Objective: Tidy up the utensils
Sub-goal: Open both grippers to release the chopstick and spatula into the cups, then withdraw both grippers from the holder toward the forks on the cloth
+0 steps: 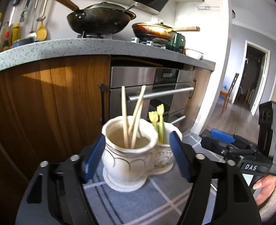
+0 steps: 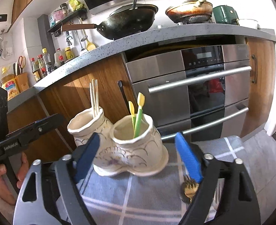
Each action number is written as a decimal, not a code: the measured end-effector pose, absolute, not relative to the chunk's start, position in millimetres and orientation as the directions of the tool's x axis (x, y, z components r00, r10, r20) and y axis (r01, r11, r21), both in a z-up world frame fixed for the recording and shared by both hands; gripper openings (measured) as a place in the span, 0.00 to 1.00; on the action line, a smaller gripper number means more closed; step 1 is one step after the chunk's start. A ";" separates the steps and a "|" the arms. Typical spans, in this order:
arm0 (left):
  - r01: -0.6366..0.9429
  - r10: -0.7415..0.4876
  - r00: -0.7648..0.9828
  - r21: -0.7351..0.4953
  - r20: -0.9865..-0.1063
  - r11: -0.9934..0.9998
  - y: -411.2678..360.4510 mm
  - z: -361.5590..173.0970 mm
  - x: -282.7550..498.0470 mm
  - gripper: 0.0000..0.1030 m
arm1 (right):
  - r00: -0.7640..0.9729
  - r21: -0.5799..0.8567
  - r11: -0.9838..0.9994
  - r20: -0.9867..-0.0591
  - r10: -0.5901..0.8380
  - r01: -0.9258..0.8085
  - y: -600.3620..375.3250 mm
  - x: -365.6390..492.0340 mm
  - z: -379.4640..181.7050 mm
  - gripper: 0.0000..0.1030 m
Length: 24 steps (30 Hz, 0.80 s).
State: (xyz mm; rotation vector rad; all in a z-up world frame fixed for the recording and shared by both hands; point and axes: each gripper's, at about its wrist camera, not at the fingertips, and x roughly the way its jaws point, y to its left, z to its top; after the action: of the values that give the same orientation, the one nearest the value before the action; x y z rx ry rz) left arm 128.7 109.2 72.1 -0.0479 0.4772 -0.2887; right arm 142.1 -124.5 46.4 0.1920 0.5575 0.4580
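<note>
Grey checked cloth [image 2: 149,196] carries a white double-pot holder [image 2: 130,148], chopsticks [image 1: 132,116] in one pot, yellow-tipped picks [image 2: 138,112] in the other. Left gripper [image 1: 138,157] and right gripper [image 2: 138,157] both gape wide, grasping nothing. Gold fork [image 2: 190,189] lies beside the right one.

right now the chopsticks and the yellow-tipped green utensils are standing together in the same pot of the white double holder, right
Not quite. The chopsticks stand in one pot of the white double holder and the yellow-tipped green utensils stand in the other pot beside it, not together. The right wrist view shows both openings clearly.
</note>
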 end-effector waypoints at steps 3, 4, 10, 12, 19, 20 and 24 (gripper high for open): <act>0.263 -0.269 0.854 -0.077 -0.444 0.962 98.2 73.8 118.7 0.83 | 0.756 0.281 0.890 -0.471 0.455 -0.360 -131.1 132.7 49.8 0.90; 0.264 -0.264 0.857 -0.064 -0.443 0.962 94.0 74.2 114.4 0.85 | 0.758 0.270 0.894 -0.475 0.447 -0.358 -133.0 129.1 50.6 0.91; 0.272 -0.269 0.855 -0.058 -0.444 0.961 81.4 71.7 102.0 0.93 | 0.766 0.204 0.924 -0.516 0.383 -0.325 -144.5 113.6 44.5 0.95; 0.270 -0.264 0.852 -0.051 -0.452 0.961 76.1 68.1 100.8 0.94 | 0.766 0.173 0.936 -0.539 0.350 -0.306 -150.7 108.6 38.5 0.95; 0.284 -0.273 0.818 -0.058 -0.506 0.957 56.6 43.3 101.8 0.95 | 0.752 0.074 0.966 -0.613 0.241 -0.249 -185.5 90.5 8.3 0.95; 0.288 -0.272 0.813 -0.052 -0.515 0.956 53.3 38.6 101.7 0.95 | 0.748 0.064 0.968 -0.623 0.228 -0.242 -189.6 88.7 3.7 0.95; 0.316 -0.290 0.782 -0.051 -0.552 0.947 40.3 20.7 101.2 0.95 | 0.724 0.041 0.974 -0.663 0.192 -0.221 -212.1 80.9 -15.7 0.95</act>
State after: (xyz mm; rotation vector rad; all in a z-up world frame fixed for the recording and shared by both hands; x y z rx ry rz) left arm 101.2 40.3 20.7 0.0456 0.5884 -0.3275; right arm 80.9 -212.1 -15.7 -0.0421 0.7268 0.2282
